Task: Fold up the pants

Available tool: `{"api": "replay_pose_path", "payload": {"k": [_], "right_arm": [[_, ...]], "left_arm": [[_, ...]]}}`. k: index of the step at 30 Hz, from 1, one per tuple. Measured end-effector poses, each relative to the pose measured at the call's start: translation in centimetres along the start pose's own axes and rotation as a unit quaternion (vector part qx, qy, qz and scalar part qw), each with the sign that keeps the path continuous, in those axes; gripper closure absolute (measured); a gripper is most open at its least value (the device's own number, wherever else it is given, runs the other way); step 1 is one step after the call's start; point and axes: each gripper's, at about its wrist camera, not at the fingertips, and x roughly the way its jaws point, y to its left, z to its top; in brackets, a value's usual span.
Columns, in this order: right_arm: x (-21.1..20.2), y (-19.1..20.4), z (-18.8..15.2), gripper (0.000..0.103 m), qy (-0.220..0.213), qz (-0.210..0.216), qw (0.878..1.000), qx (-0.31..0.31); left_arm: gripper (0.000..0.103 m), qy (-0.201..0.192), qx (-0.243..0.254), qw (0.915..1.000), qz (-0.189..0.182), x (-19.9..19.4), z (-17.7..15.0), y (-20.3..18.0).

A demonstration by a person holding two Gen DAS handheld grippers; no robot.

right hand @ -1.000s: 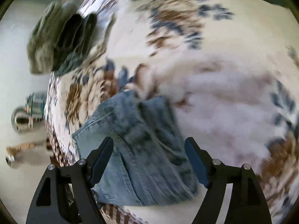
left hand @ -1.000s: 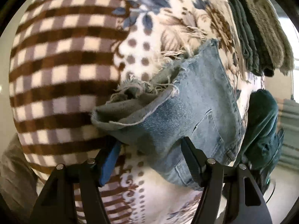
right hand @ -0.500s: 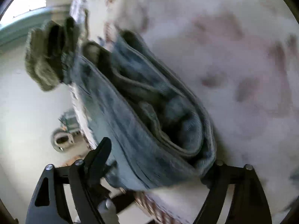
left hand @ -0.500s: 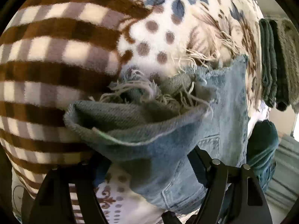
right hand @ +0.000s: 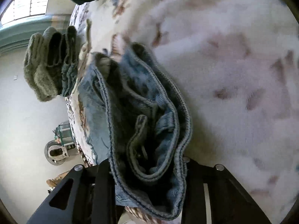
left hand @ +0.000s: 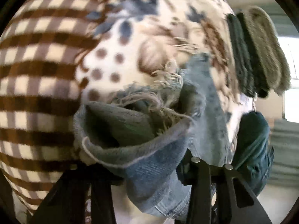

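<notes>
The pants are light blue denim with frayed hems. In the left wrist view the folded leg end [left hand: 142, 145] bunches between my fingers, and my left gripper [left hand: 147, 169] is shut on it, lifted off the blanket. In the right wrist view the waistband end [right hand: 149, 130] hangs in thick folds, and my right gripper [right hand: 147, 169] is shut on it. The fingertips of both grippers are hidden by the denim.
A fleece blanket [left hand: 46, 59] with brown checks and a floral print covers the surface. A stack of folded green and olive garments [left hand: 259, 56] lies at its far edge; it also shows in the right wrist view [right hand: 48, 63]. A dark teal garment [left hand: 256, 141] lies beside it.
Both grippers closed onto the jeans and lifted them. The denim, flat on the blanket a second ago, now bunches up between the fingers of each gripper.
</notes>
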Motion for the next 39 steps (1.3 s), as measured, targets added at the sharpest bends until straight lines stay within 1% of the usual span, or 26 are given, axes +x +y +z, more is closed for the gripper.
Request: {"api": "replay_pose_path", "payload": {"k": [3,6,10,12,13,15,16,17,19,20,21,22,23,25,26,27,29,31,32,33,34,35,36,37,39], "right_arm": [[-2.0,2.8,-0.4,0.074,-0.006,0.0,1.0,-0.011],[-4.8,6.2,-1.1,0.074,-0.013,0.005,1.0,-0.023],[-8.5,11.0,-1.7,0.074,-0.032,0.026,0.999,-0.023],[-10.5,13.7,-1.8,0.074,-0.047,0.04,0.998,-0.025],[-11.5,15.3,-1.7,0.074,-0.055,0.052,0.997,-0.034],[-13.8,19.6,-1.3,0.074,-0.078,0.068,0.994,-0.045],[-14.5,21.2,-1.0,0.074,-0.086,0.075,0.992,-0.049],[-15.5,23.1,-0.7,0.074,-0.097,0.083,0.99,-0.053],[-16.8,28.1,0.3,0.074,-0.123,0.099,0.985,-0.069],[-17.6,30.7,0.8,0.074,-0.141,0.106,0.981,-0.076],[-18.1,32.6,1.3,0.074,-0.152,0.115,0.978,-0.082],[-18.5,34.8,1.9,0.075,-0.166,0.121,0.975,-0.087],[-18.6,36.9,2.6,0.075,-0.183,0.126,0.971,-0.09],[-18.0,41.3,4.5,0.075,-0.213,0.138,0.962,-0.098],[-17.3,43.1,5.5,0.075,-0.228,0.141,0.958,-0.099],[-16.3,44.9,6.7,0.075,-0.24,0.149,0.954,-0.096],[-13.6,48.0,9.2,0.075,-0.264,0.153,0.948,-0.094],[-10.3,49.4,11.2,0.075,-0.273,0.158,0.945,-0.082],[-8.5,49.8,12.1,0.075,-0.276,0.156,0.945,-0.077],[-6.1,49.9,13.4,0.075,-0.271,0.158,0.947,-0.067],[-3.8,49.6,14.5,0.075,-0.265,0.154,0.95,-0.053],[-1.0,48.9,15.6,0.075,-0.257,0.146,0.954,-0.041],[0.9,48.1,16.1,0.075,-0.251,0.136,0.958,-0.033],[2.8,47.2,16.5,0.075,-0.242,0.123,0.962,-0.024],[6.0,45.3,16.8,0.074,-0.228,0.096,0.969,-0.008]], "left_arm": [[0.07,0.011,0.022,0.9996,-0.014,-1.7,0.5,-1.5],[0.07,0.013,0.055,0.9979,-0.031,-4.1,1.3,-4.3],[0.07,0.023,0.102,0.9929,-0.056,-7.8,2.4,-9.3],[0.07,0.027,0.112,0.9907,-0.074,-9.7,3.1,-11.2],[0.07,0.029,0.119,0.9894,-0.079,-10.4,3.6,-12.4],[0.07,0.032,0.127,0.9861,-0.102,-12.3,4.8,-15.4],[0.07,0.031,0.133,0.9848,-0.108,-13.1,5.4,-17.0],[0.07,0.027,0.137,0.9823,-0.125,-14.3,6.2,-19.0],[0.07,0.025,0.145,0.9775,-0.151,-16.0,7.5,-22.2],[0.07,0.023,0.15,0.9737,-0.17,-17.0,8.5,-24.5],[0.07,0.025,0.156,0.9692,-0.189,-17.7,9.5,-26.8],[0.07,0.024,0.162,0.9668,-0.197,-18.1,10.2,-28.2],[0.07,0.025,0.169,0.9616,-0.215,-18.6,11.6,-30.8],[0.07,0.03,0.182,0.9537,-0.238,-18.9,14.2,-34.6],[0.07,0.031,0.192,0.9478,-0.252,-18.8,16.2,-37.3],[0.07,0.032,0.201,0.9435,-0.261,-18.5,17.8,-39.1],[0.07,0.034,0.227,0.9351,-0.27,-17.4,21.3,-43.3],[0.07,0.038,0.246,0.9277,-0.278,-15.5,25.1,-46.7],[0.07,0.035,0.264,0.9247,-0.272,-14.0,27.3,-48.4],[0.07,0.035,0.272,0.9228,-0.27,-12.9,28.7,-49.4],[0.07,0.035,0.285,0.9217,-0.26,-11.5,30.0,-50.0],[0.07,0.033,0.297,0.9225,-0.244,-9.3,31.9,-50.3],[0.07,0.039,0.301,0.9235,-0.234,-7.5,33.2,-50.0],[0.07,0.046,0.306,0.9258,-0.216,-5.5,34.3,-49.6],[0.07,0.068,0.318,0.9303,-0.17,-1.0,36.2,-47.4]]}}
